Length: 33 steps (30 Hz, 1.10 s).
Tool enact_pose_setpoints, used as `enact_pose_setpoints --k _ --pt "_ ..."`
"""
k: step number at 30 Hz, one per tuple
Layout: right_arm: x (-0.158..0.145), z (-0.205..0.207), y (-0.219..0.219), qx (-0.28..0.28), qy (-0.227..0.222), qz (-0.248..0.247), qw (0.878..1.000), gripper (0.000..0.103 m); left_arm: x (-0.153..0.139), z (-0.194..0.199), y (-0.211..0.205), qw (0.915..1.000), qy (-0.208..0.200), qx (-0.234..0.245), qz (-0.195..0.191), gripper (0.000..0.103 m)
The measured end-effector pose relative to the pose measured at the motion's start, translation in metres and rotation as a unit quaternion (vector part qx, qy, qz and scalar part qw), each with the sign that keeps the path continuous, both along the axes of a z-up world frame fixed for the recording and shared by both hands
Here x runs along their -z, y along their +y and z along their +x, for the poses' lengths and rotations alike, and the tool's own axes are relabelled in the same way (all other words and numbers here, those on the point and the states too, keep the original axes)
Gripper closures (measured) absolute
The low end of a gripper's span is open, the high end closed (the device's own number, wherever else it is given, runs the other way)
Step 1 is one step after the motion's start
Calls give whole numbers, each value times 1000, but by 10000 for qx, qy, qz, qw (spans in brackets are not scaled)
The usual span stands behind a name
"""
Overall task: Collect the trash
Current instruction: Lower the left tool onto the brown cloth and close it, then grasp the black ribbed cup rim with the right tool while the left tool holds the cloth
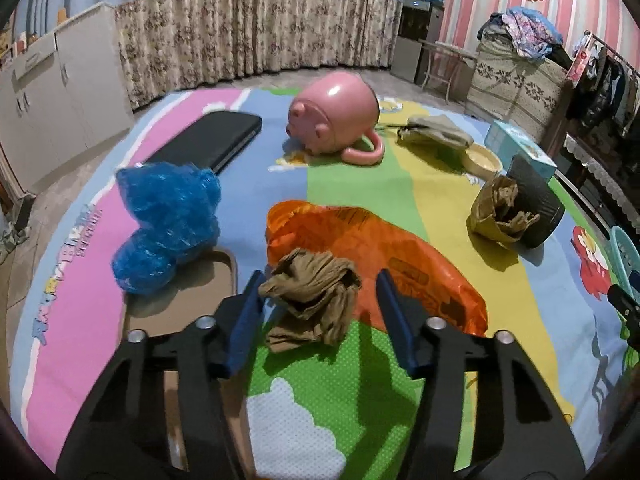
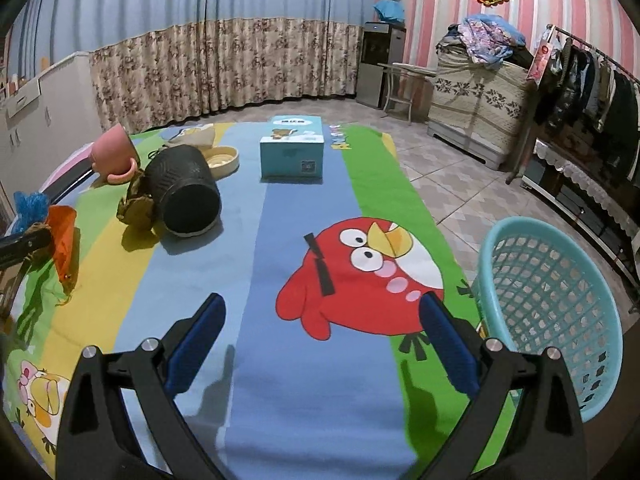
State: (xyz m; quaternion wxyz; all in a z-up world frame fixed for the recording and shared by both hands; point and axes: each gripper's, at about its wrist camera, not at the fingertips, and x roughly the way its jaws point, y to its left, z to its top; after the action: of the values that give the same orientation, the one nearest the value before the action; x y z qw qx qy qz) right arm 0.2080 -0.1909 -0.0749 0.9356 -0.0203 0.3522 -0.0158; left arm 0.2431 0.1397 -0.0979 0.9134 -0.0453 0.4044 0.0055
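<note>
1. Your left gripper (image 1: 318, 286) has its fingers (image 1: 248, 300) spread wide, with the crumpled brown paper wad (image 1: 314, 298) sitting right between them; the wad looks to brush the left finger, while a clear gap remains on the right finger's side; nothing is pinched yet.
2. The wad lies on the colourful play mat (image 1: 360, 380), its far edge overlapping the orange plastic bag (image 1: 372, 248); it is lumpy, somewhat longer along the line of the fingers than across it, so closing straight in should take it across its narrow width.
3. Judging from this, the wad sits slightly left of centre in the gap; nudge the gripper a little left before you squeeze, or the right finger may drag the orange bag in with it.
4. Your right gripper (image 2: 322, 344) is likewise spread and holds nothing; it hovers over the red bird print, well apart from the wad, so the left hand is plainly the nearer one.
5. The turquoise mesh basket (image 2: 556, 300) stands just beside the right gripper at the mat's edge; it is probably where the trash goes, which means carrying the wad across to your right.
6. Other likely trash waits: the blue plastic bag (image 1: 168, 224) to the left, and a brown paper bag (image 1: 500, 212) against the tipped black bin (image 1: 538, 204).
</note>
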Motion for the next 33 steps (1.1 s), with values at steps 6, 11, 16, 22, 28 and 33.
enact_pose_setpoints --k 6,11,16,22,28,33 --pt "-1 11 11 -254 55 159 9995 8 1 -3 4 9998 -68 -56 -161 59" --pt "-3 30 33 -539 82 214 9983 8 -3 -10 6 9995 -252 -150 -150 59" --pt "-3 52 57 -828 91 64 9965 8 -10 -14 7 9991 -371 -140 -140 59" --pt "0 85 80 -1221 284 -23 9921 8 -22 -17 10 9985 -522 -126 -91 59" --pt "6 107 91 -1492 458 -17 9877 14 -31 -16 18 9980 -588 -211 -102 59" --pt "9 107 82 -1574 527 293 9857 39 -39 -19 20 9975 -660 -240 -77 59"
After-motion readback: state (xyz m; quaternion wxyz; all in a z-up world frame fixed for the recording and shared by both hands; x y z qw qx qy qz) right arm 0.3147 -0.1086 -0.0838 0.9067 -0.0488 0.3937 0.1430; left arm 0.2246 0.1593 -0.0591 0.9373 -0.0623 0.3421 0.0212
